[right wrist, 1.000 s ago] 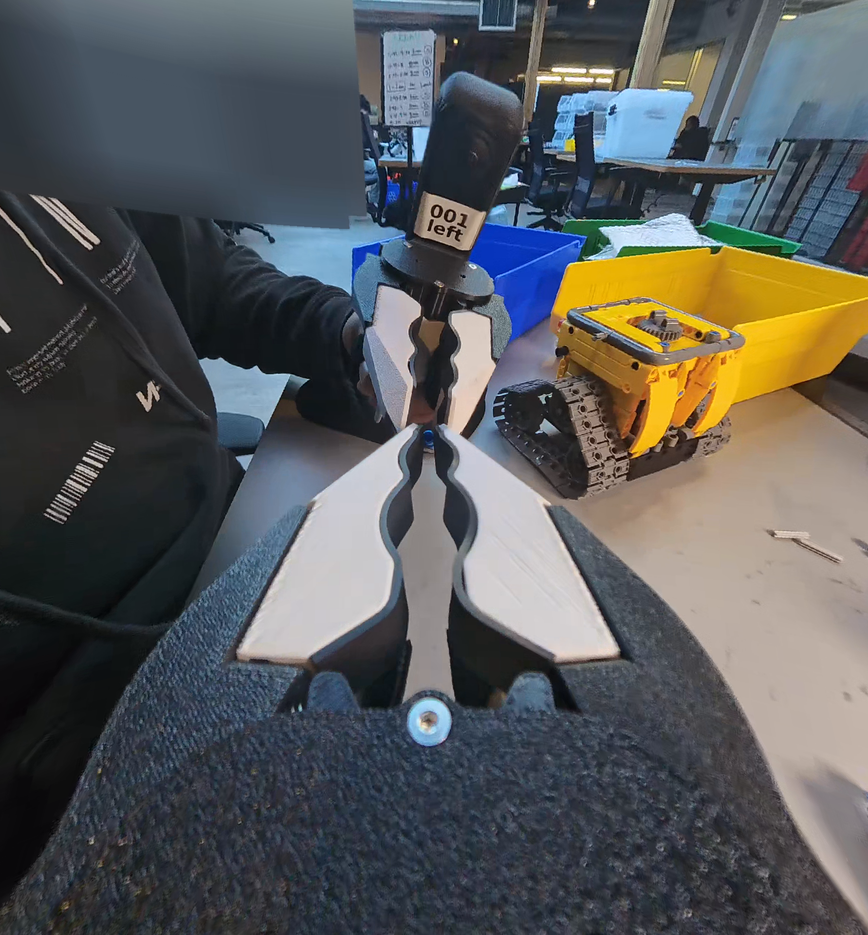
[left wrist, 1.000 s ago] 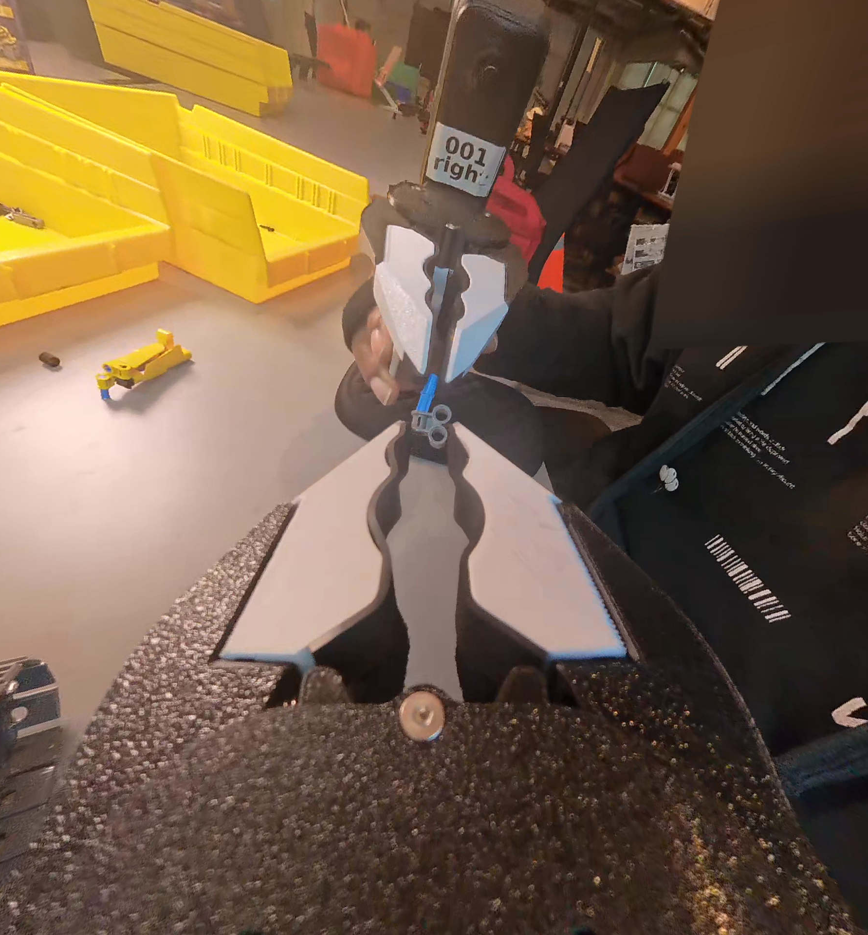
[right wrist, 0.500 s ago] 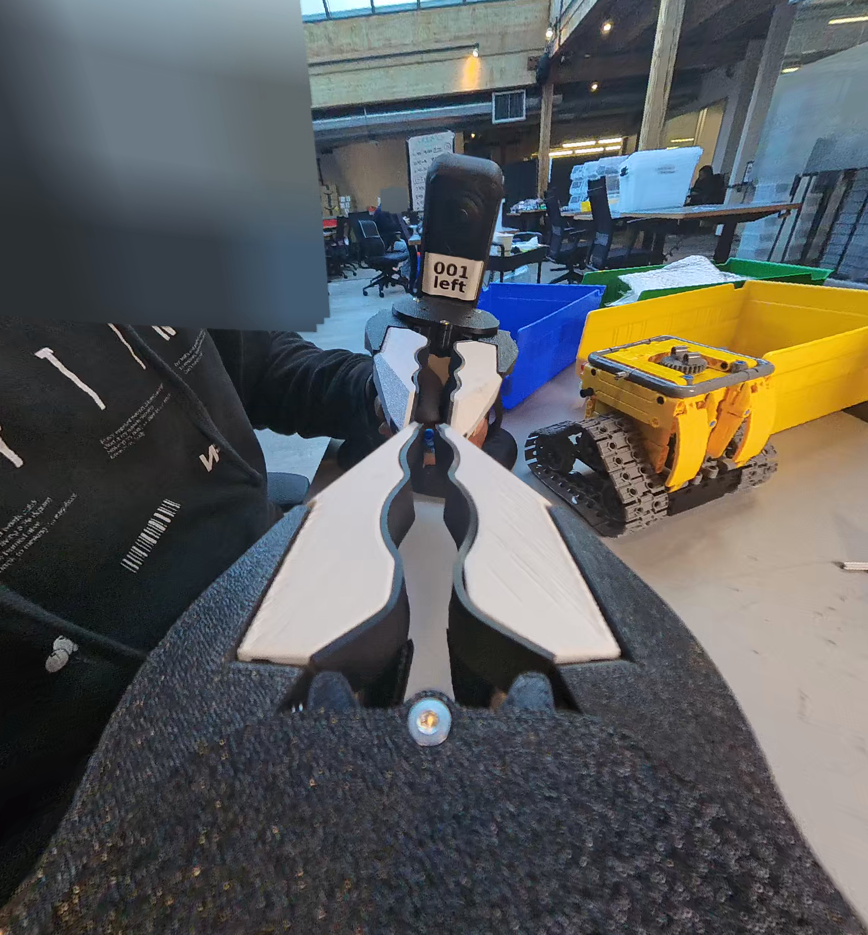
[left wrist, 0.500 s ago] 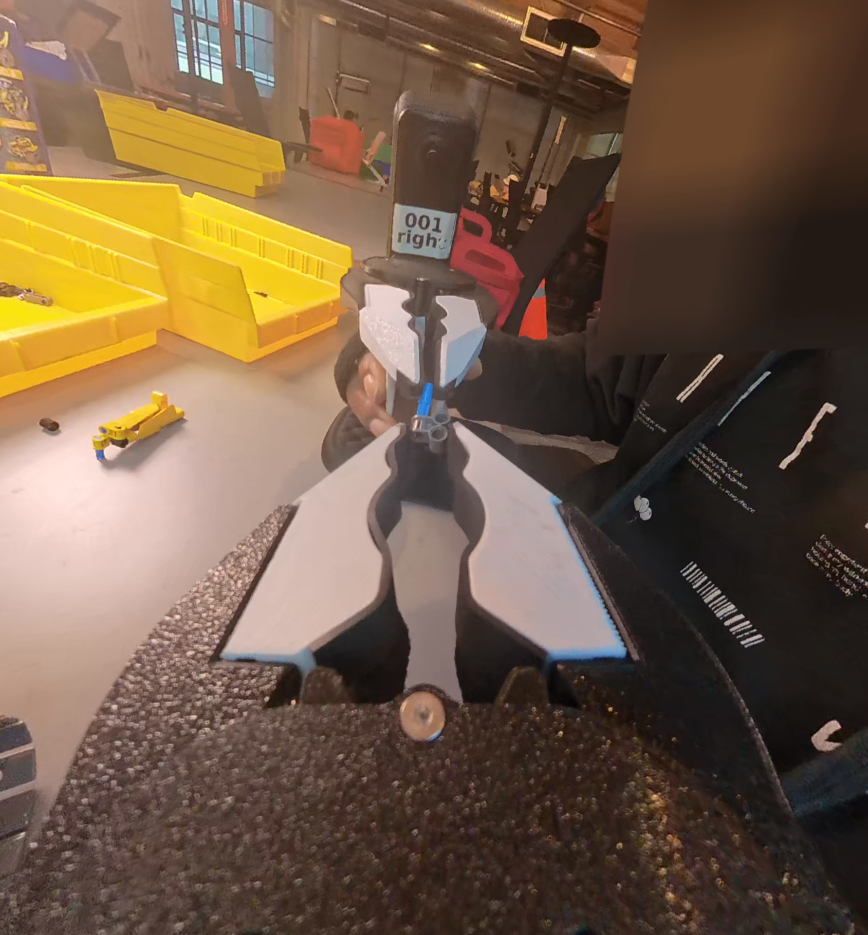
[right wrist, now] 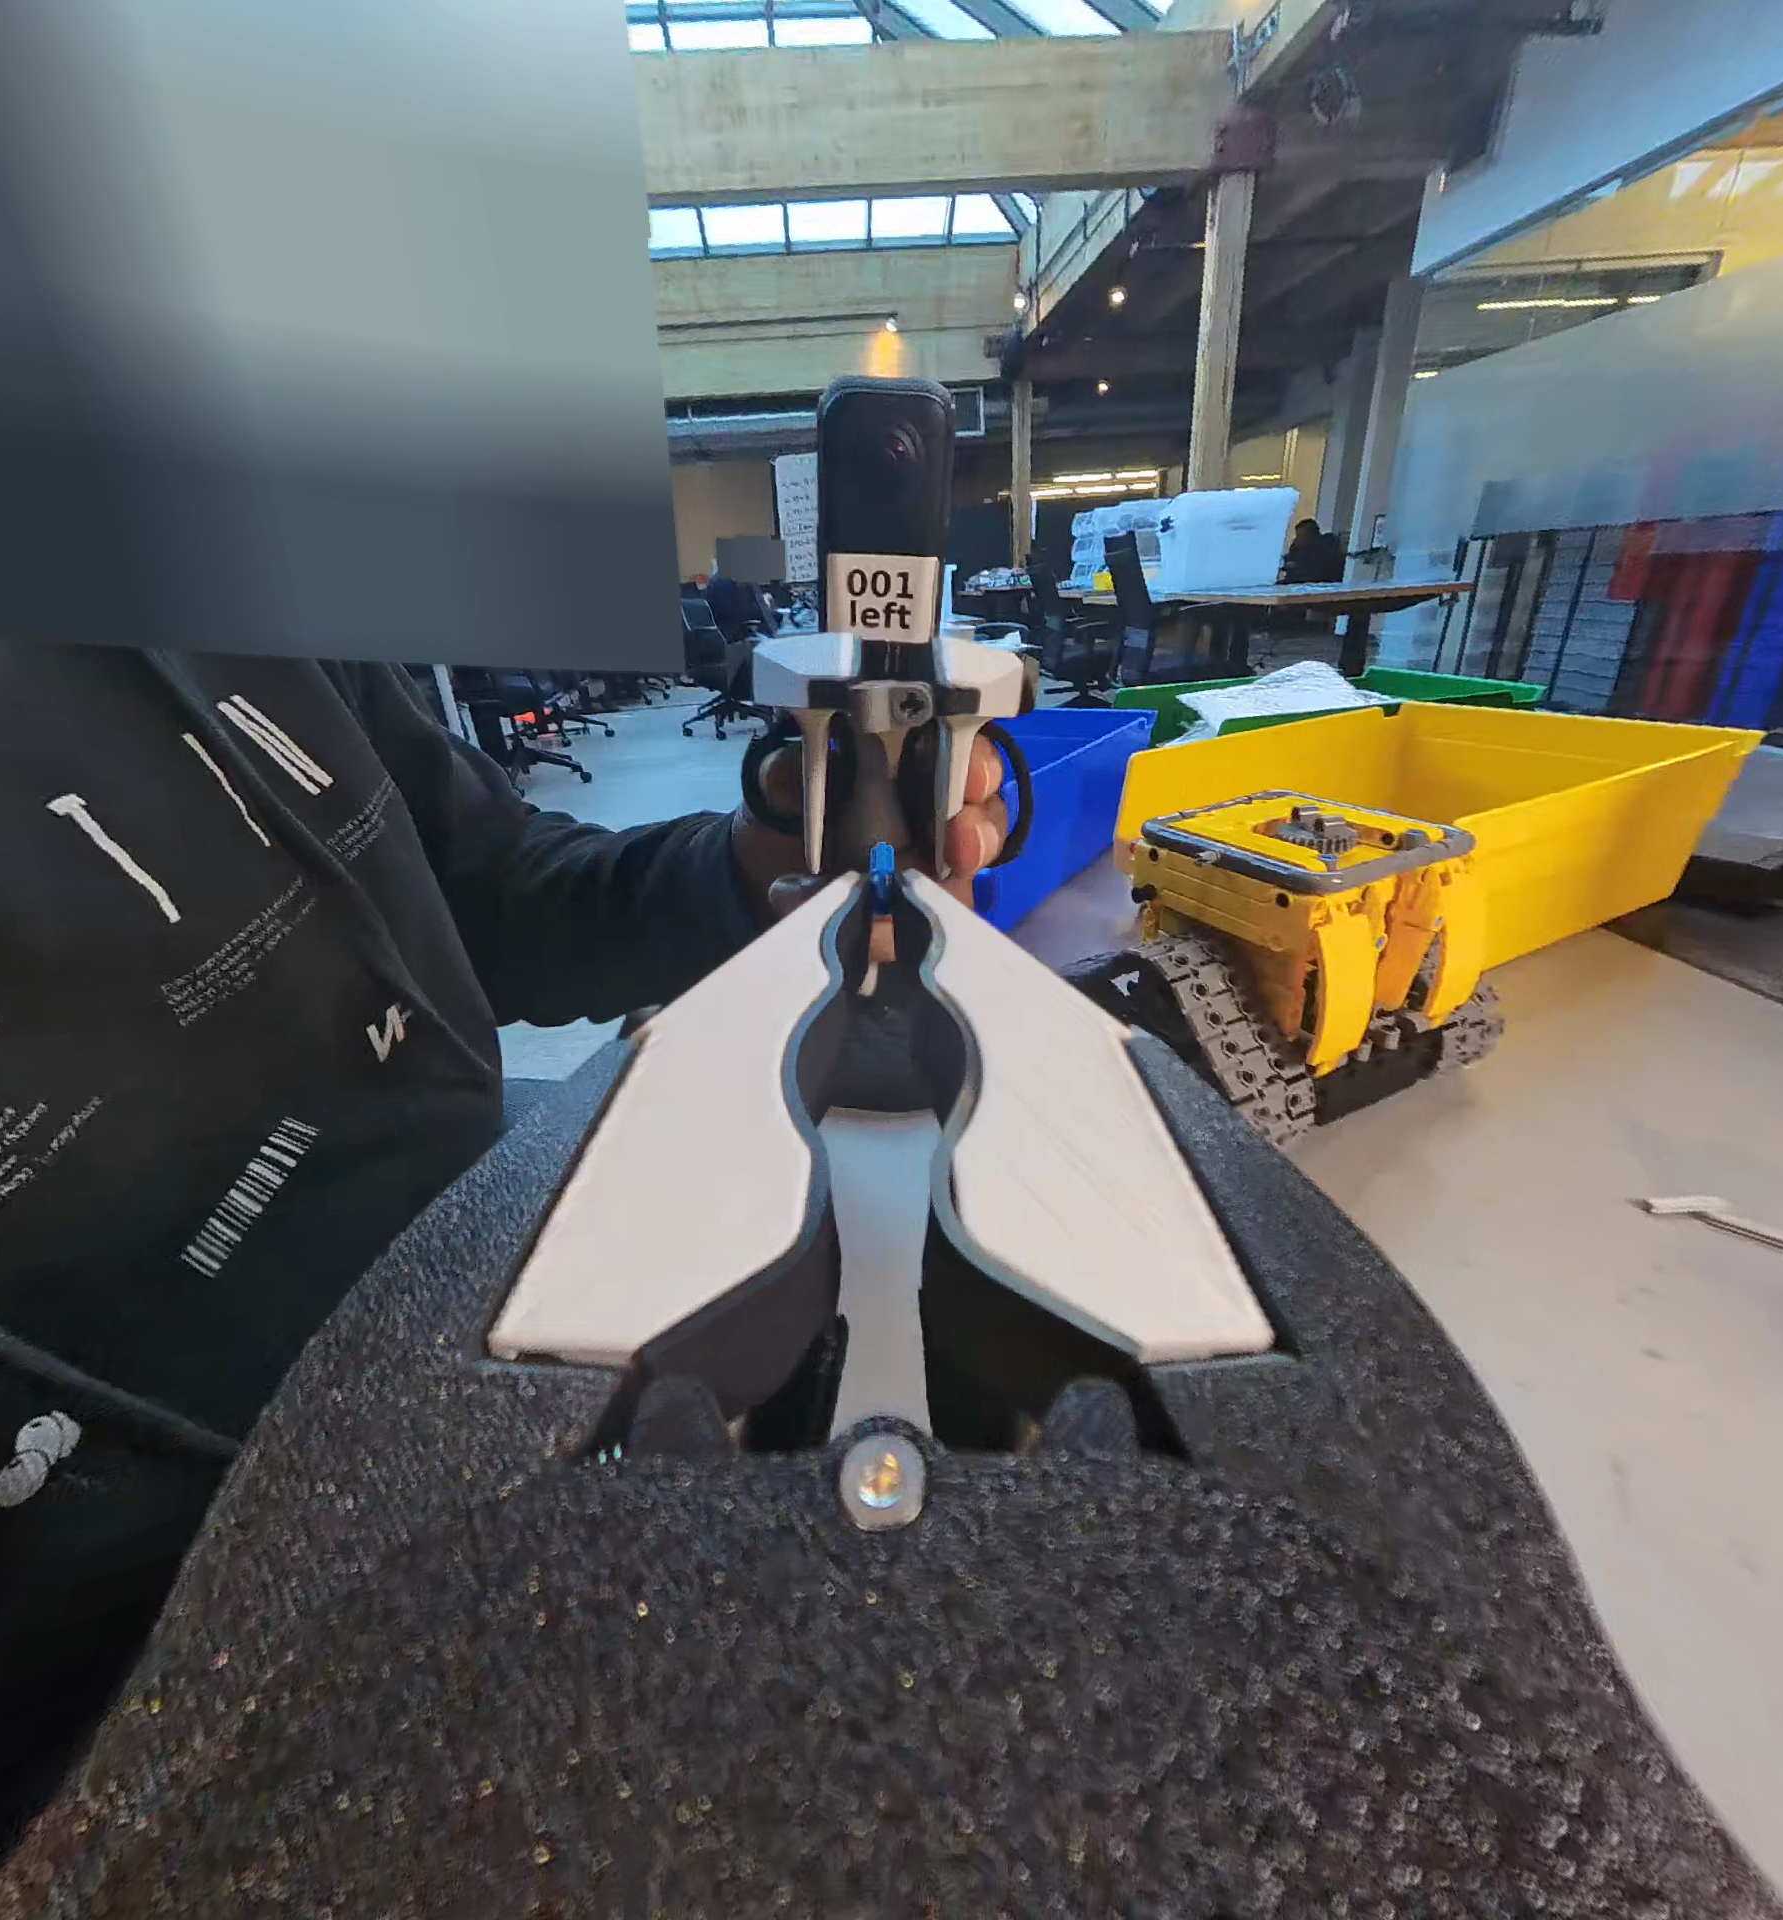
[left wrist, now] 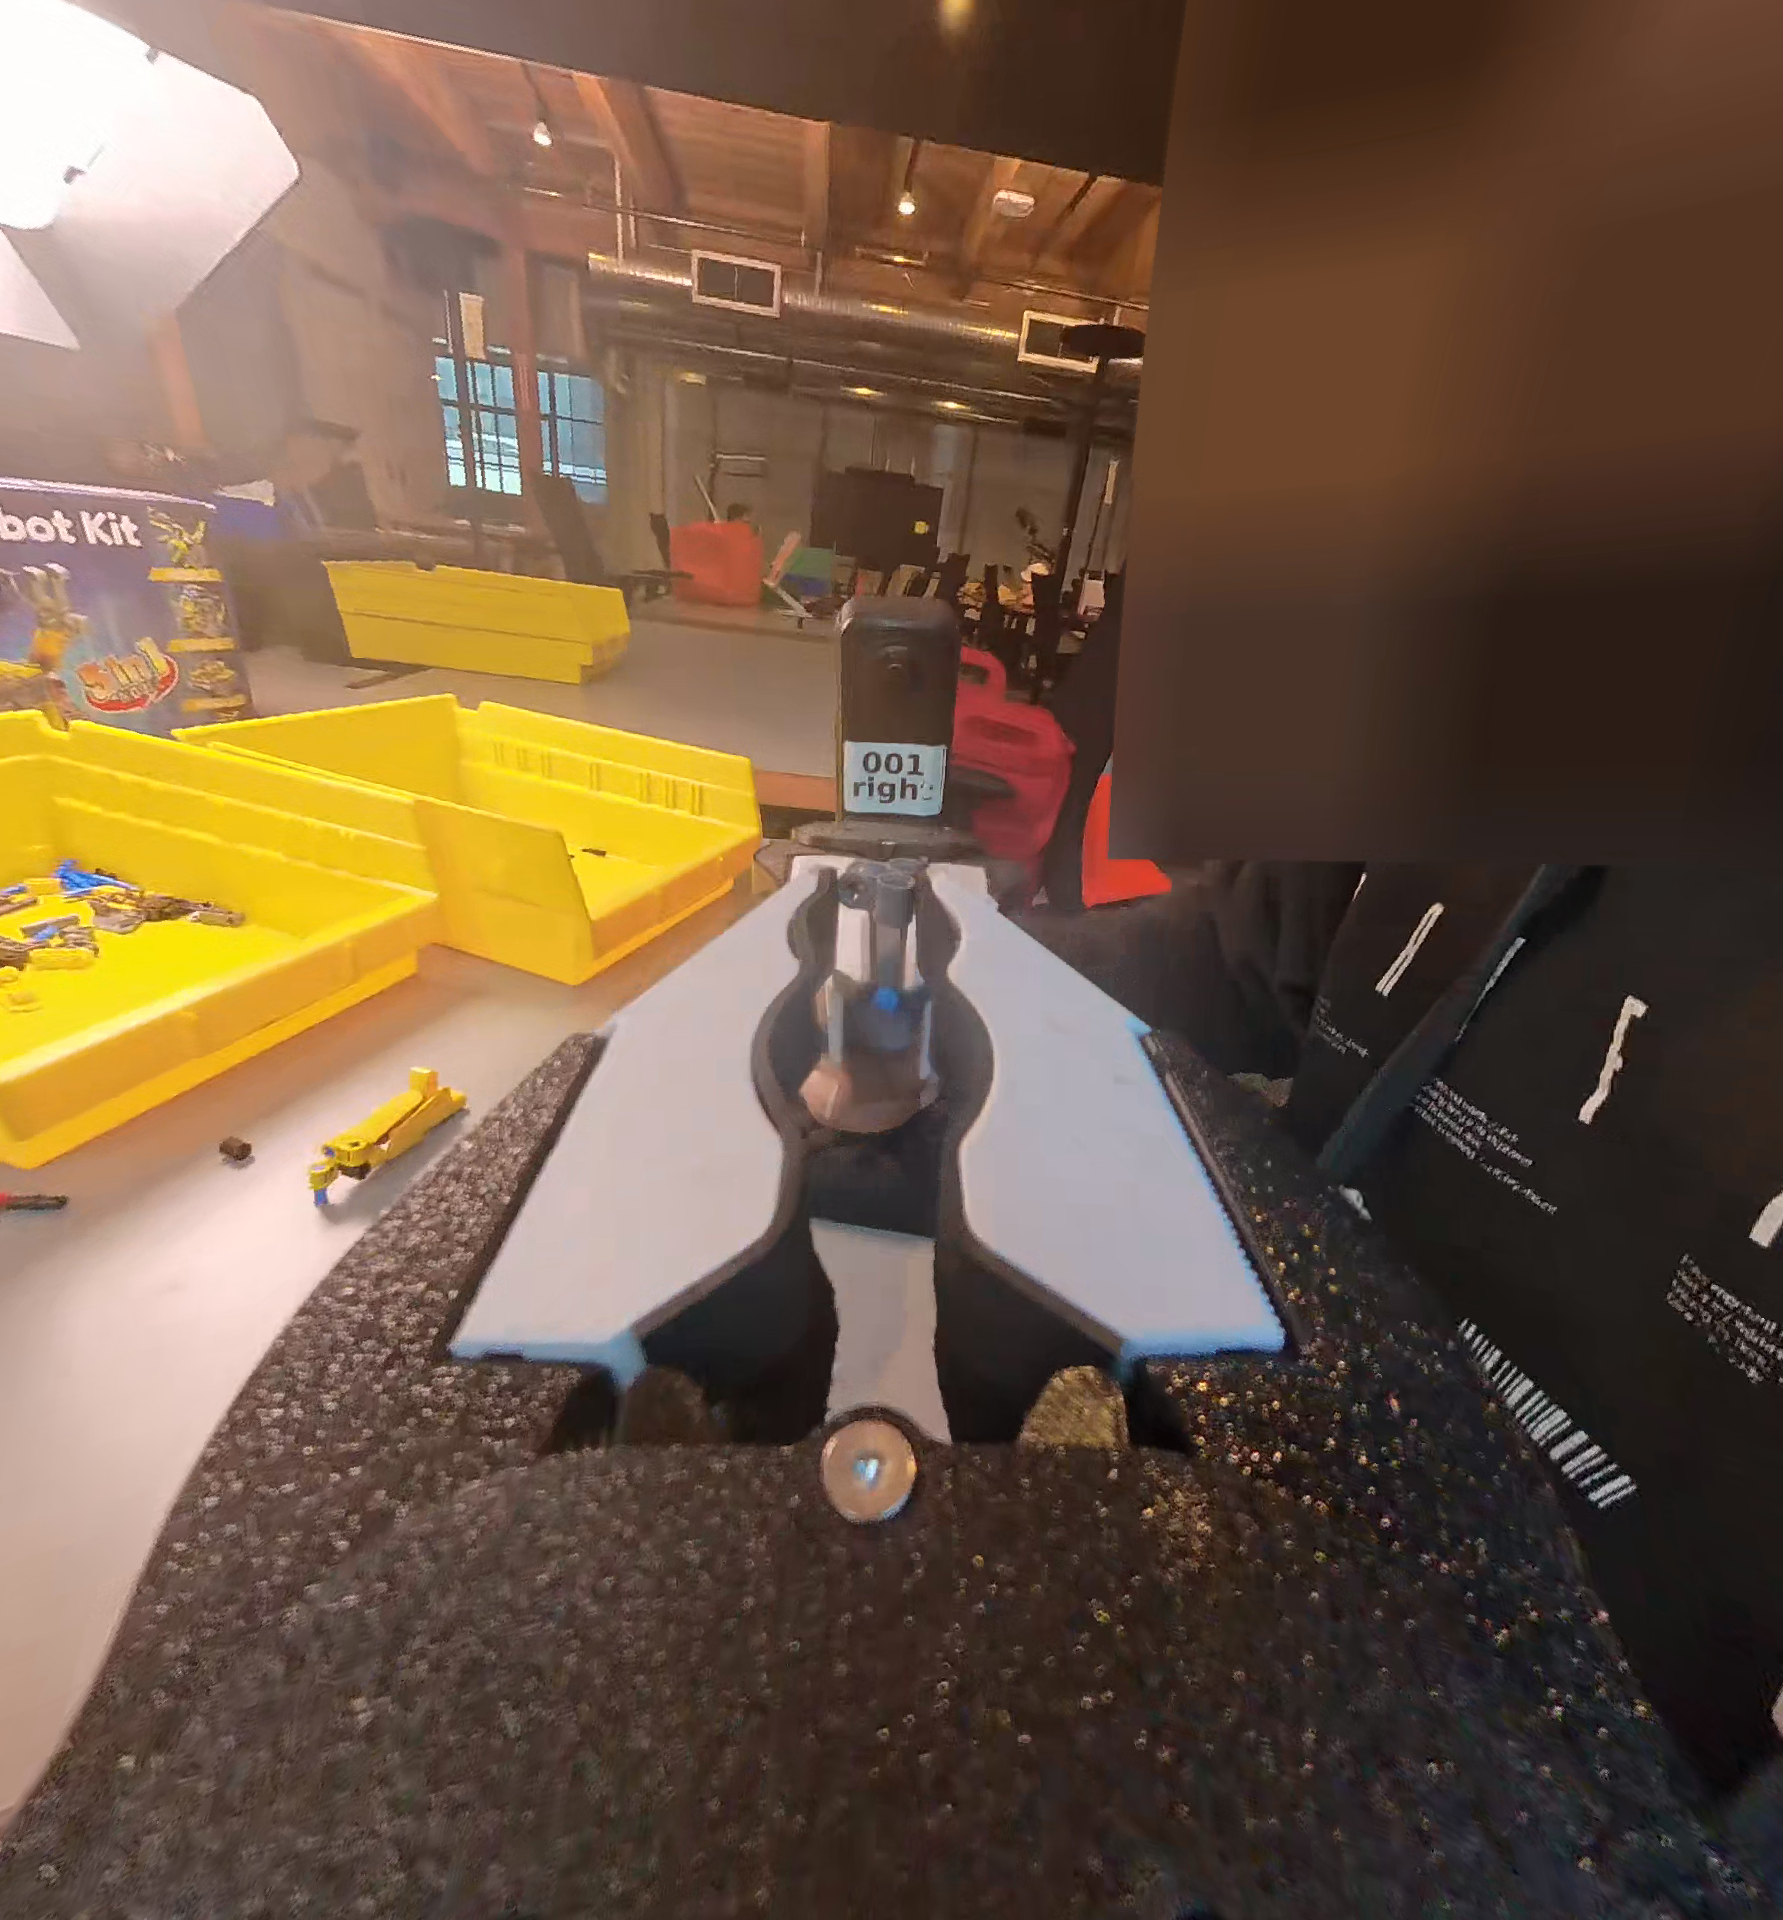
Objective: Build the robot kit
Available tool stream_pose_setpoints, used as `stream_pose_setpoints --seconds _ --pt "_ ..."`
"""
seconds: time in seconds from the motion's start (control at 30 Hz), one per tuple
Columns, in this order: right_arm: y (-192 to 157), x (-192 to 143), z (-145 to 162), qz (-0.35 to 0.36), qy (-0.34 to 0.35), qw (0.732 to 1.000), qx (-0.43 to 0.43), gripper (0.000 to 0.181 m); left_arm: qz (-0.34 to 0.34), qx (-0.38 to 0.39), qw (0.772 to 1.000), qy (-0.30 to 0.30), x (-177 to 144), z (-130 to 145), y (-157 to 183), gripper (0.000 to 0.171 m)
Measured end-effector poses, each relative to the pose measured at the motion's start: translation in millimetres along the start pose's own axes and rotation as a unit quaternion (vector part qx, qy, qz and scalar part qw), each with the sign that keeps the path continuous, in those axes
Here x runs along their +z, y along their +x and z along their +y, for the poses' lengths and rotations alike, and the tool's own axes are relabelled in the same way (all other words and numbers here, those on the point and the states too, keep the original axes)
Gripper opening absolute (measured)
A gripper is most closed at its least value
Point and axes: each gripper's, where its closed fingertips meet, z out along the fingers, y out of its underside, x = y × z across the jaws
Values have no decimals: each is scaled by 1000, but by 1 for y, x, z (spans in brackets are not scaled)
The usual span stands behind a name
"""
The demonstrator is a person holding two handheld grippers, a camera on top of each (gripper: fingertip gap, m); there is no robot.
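My left gripper (left wrist: 879,883) is shut on a small grey connector piece (left wrist: 882,891) at its fingertips. My right gripper (right wrist: 879,885) is shut on a short blue pin (right wrist: 881,864) that sticks out past its tips. The two grippers face each other, held up above the grey table (left wrist: 87,1403). In the right wrist view the left gripper (right wrist: 892,717) is seen head-on, with the grey connector (right wrist: 908,707) a little above the pin. In the left wrist view the blue pin (left wrist: 882,1003) shows through the gap between my fingers, below the connector.
A person in a black printed sweatshirt (right wrist: 191,987) holds both grippers. Yellow bins (left wrist: 191,935) with loose parts, a kit box (left wrist: 76,613) and a small yellow assembly (left wrist: 388,1127) are on the left. A yellow tracked toy vehicle (right wrist: 1302,935), a yellow bin (right wrist: 1552,810) and a blue bin (right wrist: 1063,769) are on the right. My left and right fingertips are right by each other. Left tips and right tips are each some 20 centimeters from the yellow tracked toy vehicle (right wrist: 1302,935).
Both grippers have tilted up and now face each other level. The blue pin, which met the grey connector before, now sits a little below it. Both grips are unchanged.
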Motion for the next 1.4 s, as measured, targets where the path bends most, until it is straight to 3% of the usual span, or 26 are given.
stream_pose_setpoints --seconds 0.1,0.3,1.1,1.4 --pt "5 -4 2 9 4 1000 8 4 -7 -8 1000 -27 -4 17 -8 13" --pt "9 -3 8 19 -2 1000 7 4 -17 -39 999 -24 -8 34 -10 14" --pt "11 2 21 49 -92 992 -67 4 -45 20 995 -91 -10 51 -11 13" --pt "8 3 15 34 -48 998 -26 3 -42 27 996 -73 -9 47 -7 13"
